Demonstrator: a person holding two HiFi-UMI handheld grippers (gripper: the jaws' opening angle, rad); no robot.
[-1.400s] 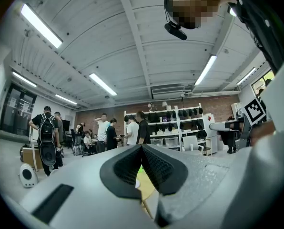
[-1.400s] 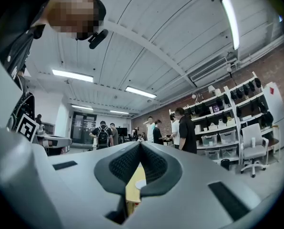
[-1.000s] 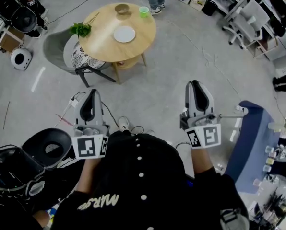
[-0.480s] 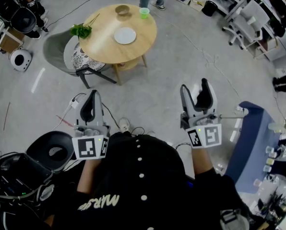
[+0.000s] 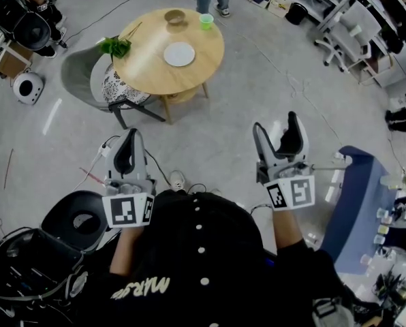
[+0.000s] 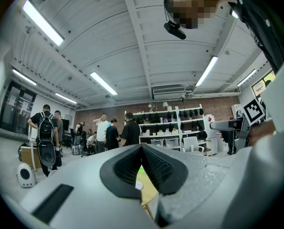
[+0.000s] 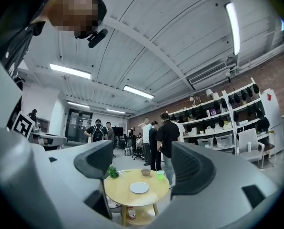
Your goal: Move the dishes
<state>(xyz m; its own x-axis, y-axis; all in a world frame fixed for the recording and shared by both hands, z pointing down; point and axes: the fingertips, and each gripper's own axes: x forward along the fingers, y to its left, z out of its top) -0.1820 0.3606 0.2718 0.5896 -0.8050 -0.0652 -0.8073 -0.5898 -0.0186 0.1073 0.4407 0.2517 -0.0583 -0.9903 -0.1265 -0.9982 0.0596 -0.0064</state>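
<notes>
Your right gripper (image 5: 276, 125) has just opened wide and empty, your left gripper (image 5: 129, 136) is pinched together on nothing, so walk squarely up to the plate (image 5: 179, 54) on the table (image 5: 148, 70) at 11 o'clock.

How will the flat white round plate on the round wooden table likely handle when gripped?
The flat white round plate lies low on the round wooden table, so its thin rim probably offers little to pinch. It looks smooth, so likely slippery. Probably stiff, and breakable if ceramic; the material can't be told from here.
</notes>
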